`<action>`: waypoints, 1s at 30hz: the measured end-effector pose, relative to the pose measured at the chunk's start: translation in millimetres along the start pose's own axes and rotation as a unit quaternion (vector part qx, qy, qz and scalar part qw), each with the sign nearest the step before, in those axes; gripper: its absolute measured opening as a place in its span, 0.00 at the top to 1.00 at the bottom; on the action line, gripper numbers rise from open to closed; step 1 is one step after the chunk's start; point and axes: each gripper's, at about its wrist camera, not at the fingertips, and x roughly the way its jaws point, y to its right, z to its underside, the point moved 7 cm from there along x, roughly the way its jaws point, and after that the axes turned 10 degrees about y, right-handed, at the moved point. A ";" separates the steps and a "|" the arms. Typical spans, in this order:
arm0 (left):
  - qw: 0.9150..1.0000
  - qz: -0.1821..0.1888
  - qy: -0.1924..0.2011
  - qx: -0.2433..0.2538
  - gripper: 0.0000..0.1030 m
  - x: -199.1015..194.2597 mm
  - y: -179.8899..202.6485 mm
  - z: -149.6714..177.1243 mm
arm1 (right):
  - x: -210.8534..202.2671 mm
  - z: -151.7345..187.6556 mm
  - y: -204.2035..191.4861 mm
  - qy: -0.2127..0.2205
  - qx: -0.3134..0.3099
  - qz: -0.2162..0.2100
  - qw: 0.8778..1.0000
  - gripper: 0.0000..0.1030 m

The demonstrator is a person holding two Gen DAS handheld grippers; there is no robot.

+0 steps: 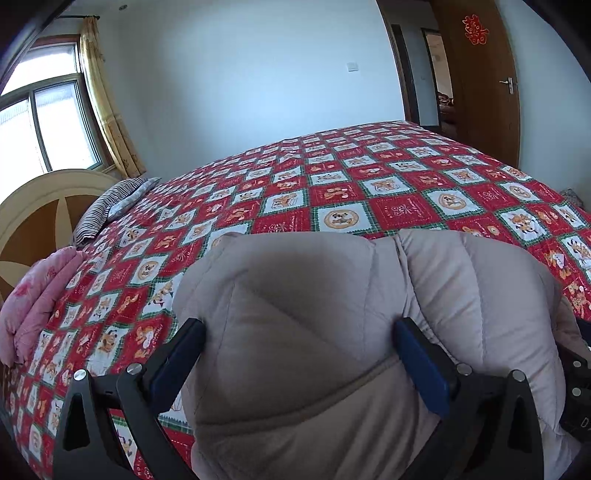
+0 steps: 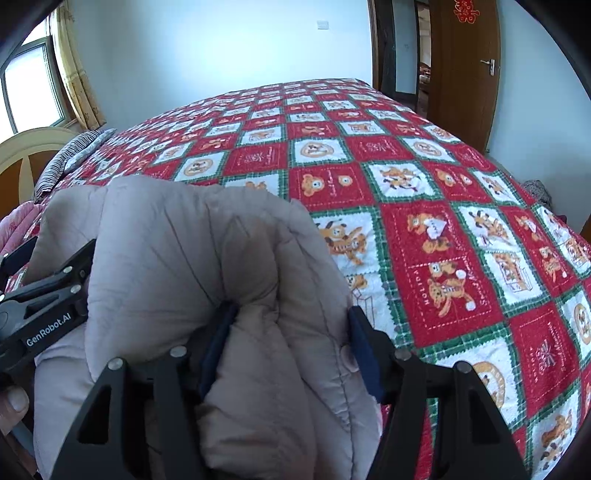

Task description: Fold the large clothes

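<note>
- Padded grey coat (image 1: pixel 325 332) bunched up at the near edge of the bed (image 1: pixel 369 192), on the red checked cartoon quilt (image 2: pixel 424 221).
- Left gripper (image 1: pixel 299 328): jaws spread as wide as they go, a thick fold of coat between them. Right pad lies against the fabric; left pad sits just at the coat's edge. No clear squeeze, so it reads as not clamped.
- Right gripper (image 2: pixel 291 314): jaws partly closed on a bunched fold of coat, both blue pads pressed into the padding, fabric puckered between them. Gripping the coat.
- In the right wrist view the left gripper shows at 9 o'clock, against the coat's side; a fingertip (image 2: pixel 14 402) shows at 8 o'clock.
- Striped pillow (image 1: pixel 110 206) at 10 o'clock from the coat, by the headboard (image 1: pixel 33 218).
- Pink folded bedding (image 1: pixel 33 306) at 9 o'clock on the bed's edge.
- Window (image 1: pixel 48 122) with yellow curtain (image 1: pixel 103 107) at 10 o'clock on the far wall.
- Brown door (image 1: pixel 480 74), open, at 1 o'clock, red paper cut-out (image 1: pixel 475 29) on it.
</note>
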 end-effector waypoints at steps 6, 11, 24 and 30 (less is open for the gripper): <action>1.000 0.007 0.002 0.001 0.01 1.3 2.7 5.5 | 3.6 9.1 1.9 -0.003 0.008 -0.006 1.000 0.35; 1.000 0.009 -0.003 -0.001 0.01 5.2 3.8 8.9 | 6.5 11.8 1.7 -0.007 0.006 -0.003 1.000 0.34; 1.000 0.016 -0.013 -0.002 0.01 12.4 5.5 14.9 | 13.3 17.2 3.9 -0.012 0.010 0.002 1.000 0.33; 1.000 0.019 -0.019 0.000 0.01 15.5 7.1 16.7 | 15.1 17.7 3.3 -0.015 0.004 0.008 1.000 0.32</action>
